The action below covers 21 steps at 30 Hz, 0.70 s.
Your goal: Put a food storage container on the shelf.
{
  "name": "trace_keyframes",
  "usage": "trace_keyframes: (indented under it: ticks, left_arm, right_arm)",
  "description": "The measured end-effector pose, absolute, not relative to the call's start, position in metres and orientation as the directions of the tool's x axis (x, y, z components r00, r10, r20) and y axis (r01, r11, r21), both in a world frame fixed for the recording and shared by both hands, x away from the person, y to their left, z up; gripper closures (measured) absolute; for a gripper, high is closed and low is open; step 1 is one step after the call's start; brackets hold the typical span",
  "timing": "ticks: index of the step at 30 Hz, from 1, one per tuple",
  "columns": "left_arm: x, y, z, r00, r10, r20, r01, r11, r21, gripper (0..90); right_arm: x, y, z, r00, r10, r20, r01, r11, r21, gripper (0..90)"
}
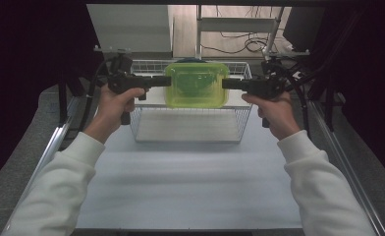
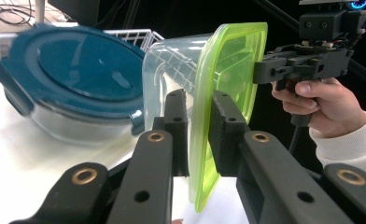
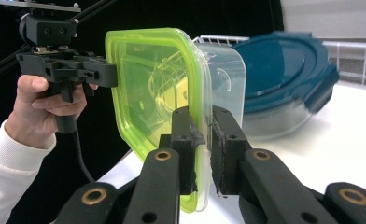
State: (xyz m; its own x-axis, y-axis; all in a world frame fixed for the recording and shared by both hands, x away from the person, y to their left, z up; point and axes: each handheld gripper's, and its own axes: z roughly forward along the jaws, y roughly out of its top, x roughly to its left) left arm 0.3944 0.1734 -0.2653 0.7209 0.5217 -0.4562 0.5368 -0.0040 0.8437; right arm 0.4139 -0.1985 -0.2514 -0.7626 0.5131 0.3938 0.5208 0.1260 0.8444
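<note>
Container (image 1: 196, 84) with the green lid is in the air above the wire basket (image 1: 188, 129), and you carry it between your two grippers, one on each short side. The left gripper (image 1: 167, 81) has its jaws clamped on the left edge, and the right gripper (image 1: 225, 83) has its jaws clamped on the right edge. In the left gripper view you can see why the grip works: one jaw is on the clear wall of the box and the other is on the outside of the green lid (image 2: 228, 93), so the rim is pinched between them. The right gripper view shows the same thing from the other side, with the jaws closed over the lid rim (image 3: 200, 140).

You hold it from both sides because the box is wide and smooth, and one thin rim grip alone would probably let it turn or slip. With two opposite grips the weight is shared and the box stays level. I judge that your hands must keep the same height and the same distance, otherwise the rim can twist out of one pair of jaws.

Behind the box stands a round dish with a blue lid (image 2: 73, 70), resting on the white surface near the back wall of the basket. It is close to the box but I cannot tell if they touch. The white tabletop (image 1: 190, 187) in front of the basket is free, so it looks like a good place to put the box down.
</note>
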Motion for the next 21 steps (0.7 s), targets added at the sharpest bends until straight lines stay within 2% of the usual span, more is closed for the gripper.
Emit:
trace_keyframes:
  ticks: [4,10,21]
  left_arm:
    - [0.409,0.179,-0.255,0.721,0.529,-0.448,0.528,-0.001,0.849,79.5]
    - [0.436,0.185,-0.249,0.699,0.523,-0.488,0.56,0.024,0.828,79.7]
    - [0.455,0.19,-0.255,0.66,0.53,-0.533,0.613,0.03,0.789,80.0]
  right_arm:
    - [0.429,-0.192,-0.237,-0.759,0.522,0.388,0.522,0.133,0.843,79.9]
    - [0.456,-0.184,-0.221,-0.748,0.532,0.398,0.538,0.134,0.833,80.0]
    - [0.476,-0.178,-0.23,-0.713,0.531,0.459,0.598,0.119,0.793,80.1]
